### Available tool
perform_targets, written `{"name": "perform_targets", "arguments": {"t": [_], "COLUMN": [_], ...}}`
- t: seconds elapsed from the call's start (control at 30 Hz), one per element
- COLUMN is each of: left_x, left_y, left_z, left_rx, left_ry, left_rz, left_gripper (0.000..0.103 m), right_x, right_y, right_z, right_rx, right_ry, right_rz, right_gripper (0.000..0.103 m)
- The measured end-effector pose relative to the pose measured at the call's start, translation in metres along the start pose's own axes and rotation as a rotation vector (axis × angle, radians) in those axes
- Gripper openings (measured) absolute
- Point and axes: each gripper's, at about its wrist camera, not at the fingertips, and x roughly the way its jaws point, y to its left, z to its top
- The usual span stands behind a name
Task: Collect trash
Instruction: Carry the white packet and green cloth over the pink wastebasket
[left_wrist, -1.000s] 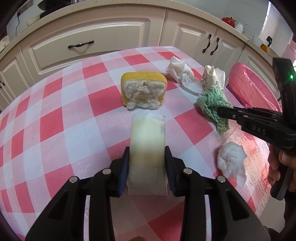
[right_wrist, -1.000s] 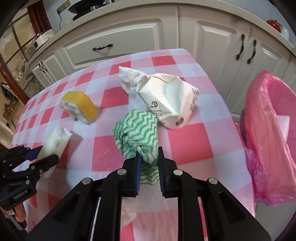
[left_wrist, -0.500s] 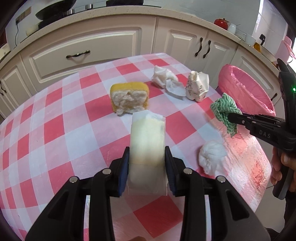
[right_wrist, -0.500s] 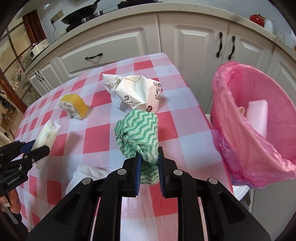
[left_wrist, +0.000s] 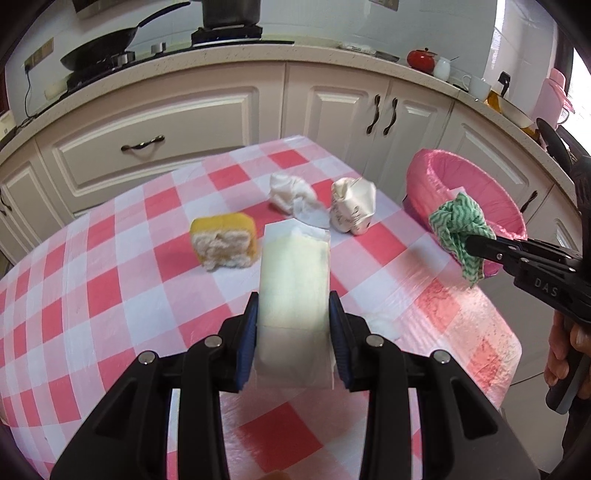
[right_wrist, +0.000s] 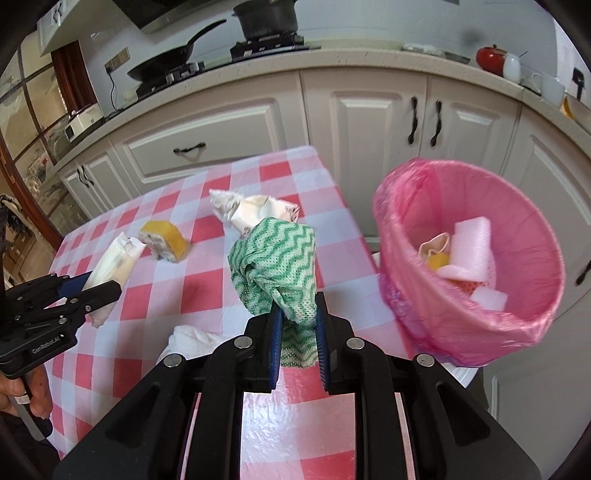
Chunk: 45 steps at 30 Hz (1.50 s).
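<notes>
My left gripper (left_wrist: 293, 317) is shut on a flat whitish wrapper packet (left_wrist: 293, 280), held above the red-and-white checked table (left_wrist: 110, 288); it also shows in the right wrist view (right_wrist: 114, 258). My right gripper (right_wrist: 297, 325) is shut on a crumpled green zigzag cloth (right_wrist: 277, 258), held above the table's right edge, left of the pink-lined trash bin (right_wrist: 517, 325). The cloth (left_wrist: 458, 229) and bin (left_wrist: 436, 173) also show in the left wrist view.
On the table lie a yellow sponge piece (left_wrist: 225, 240), a crumpled white tissue (left_wrist: 290, 192), a crumpled paper bag (left_wrist: 352, 210) and a white tissue wad (right_wrist: 192, 339). The bin holds several scraps. White kitchen cabinets (left_wrist: 184, 122) stand behind.
Both grippers have risen with their loads. The right gripper has carried the green cloth right, closer to the bin.
</notes>
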Motion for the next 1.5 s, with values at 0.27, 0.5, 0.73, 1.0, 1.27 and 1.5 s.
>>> {"name": "perform_targets", "arguments": {"t": [0.27,0.5,0.73,1.0,1.27,1.5], "left_x": [-0.002,-0.001,0.001,0.005,0.010,0.028], "left_y": [-0.028,-0.051,-0.077,-0.113,-0.143,-0.168], "left_z": [0.021,0.037,0.055,0.078,0.099,0.118], "left_rx": [0.042,0.078,0.131,0.185,0.212,0.214], "left_ry": [-0.033,-0.057,-0.082,-0.110,-0.129,-0.123], "left_rz": [-0.023,-0.036,-0.050,-0.092,-0.136,-0.183], "left_gripper": [0.035,0.035,0.035,0.035,0.035,0.035], "right_x": [-0.025,-0.036,-0.046,-0.052,-0.053,-0.050], "right_y": [-0.017,-0.037,-0.061,-0.095,-0.121,-0.146], "right_z": [0.010,0.018,0.025,0.032,0.036,0.043], "right_rx": [-0.001,0.008,0.038,0.077,0.107,0.134], "right_ry": [-0.067,-0.104,-0.137,-0.163,-0.170,-0.178], "right_rz": [-0.067,-0.111,-0.143,-0.182,-0.209,-0.244], "right_gripper": [0.018,0.018,0.018,0.018,0.018,0.018]}}
